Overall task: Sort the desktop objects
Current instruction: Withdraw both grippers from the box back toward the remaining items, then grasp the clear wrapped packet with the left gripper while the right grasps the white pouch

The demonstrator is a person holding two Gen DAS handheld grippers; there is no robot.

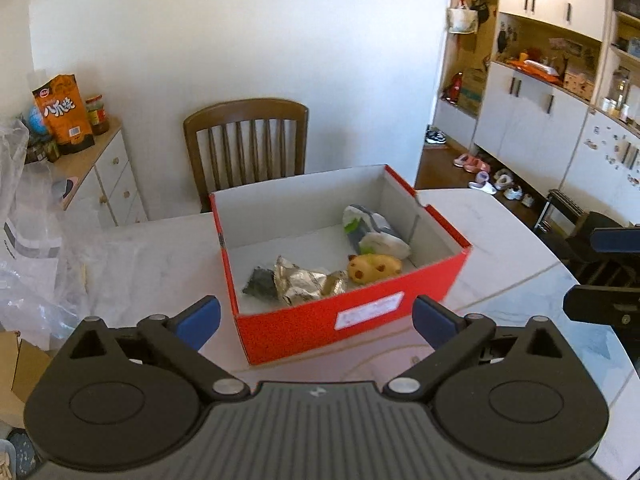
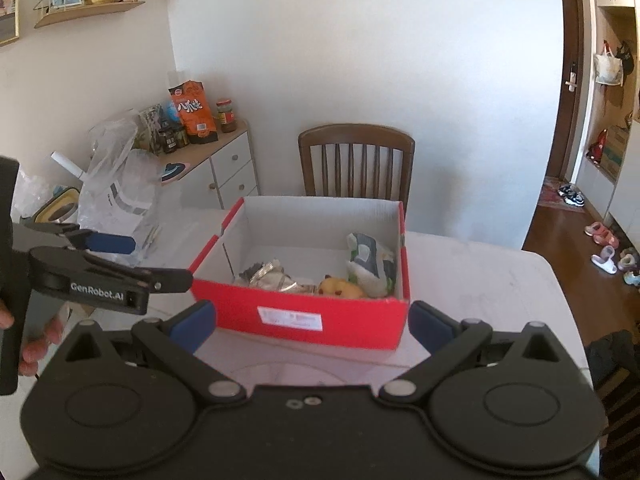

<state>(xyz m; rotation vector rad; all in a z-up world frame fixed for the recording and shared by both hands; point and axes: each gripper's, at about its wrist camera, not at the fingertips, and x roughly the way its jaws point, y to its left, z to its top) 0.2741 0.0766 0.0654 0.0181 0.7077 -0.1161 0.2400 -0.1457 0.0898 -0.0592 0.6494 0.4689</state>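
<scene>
Left tongs [image 1: 316, 322] are seen spread wide, nothing between the blue pads, hovering short of the red box's [image 1: 352, 320] near wall. Right tongs [image 2: 312, 326] are likewise wide apart and empty, aimed at the labelled long side of the same box. Both are pitched downward from the near side, which reads as a stand-off pose after a drop rather than a reach; that is a judgement only.

Inside the box, four things are gathered: a dark packet [image 1: 260, 282] at the near left, a crumpled foil wrapper [image 1: 306, 284] just beside it, a yellow toy [image 1: 374, 266] toward the near right, and a grey-white pouch [image 1: 374, 230] behind the toy. The pouch's long axis runs from the back of the box toward its near right corner; the toy lies along the near wall, its face toward the foil. The box sits on the pale desk [image 1: 500, 288], long side toward the cameras, open top up, so drops from above are unobstructed.

No loose items are seen on the desk around the box, so sorting appears near done.
</scene>
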